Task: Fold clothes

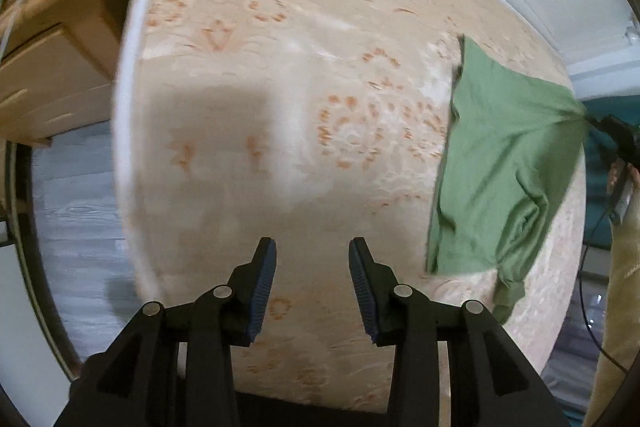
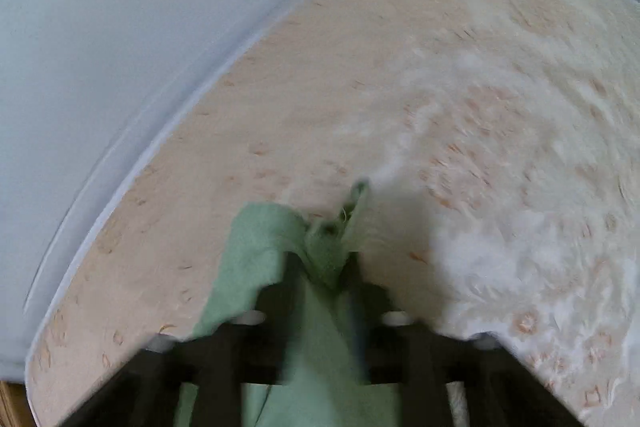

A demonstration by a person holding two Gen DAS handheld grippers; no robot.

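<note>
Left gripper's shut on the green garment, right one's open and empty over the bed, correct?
Sides are swapped. The right gripper is shut on the green garment, seen in the right wrist view; the left gripper is open and empty over the bed, per the left wrist view.

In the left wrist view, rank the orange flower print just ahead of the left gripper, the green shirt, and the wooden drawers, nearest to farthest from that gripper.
From the left gripper, which is open above the bedspread:
1. Orange flower print, on the bedspread between the fingers.
2. Green shirt, to the right, held up at one corner by the right gripper.
3. Wooden drawers, far left, off the bed.
</note>
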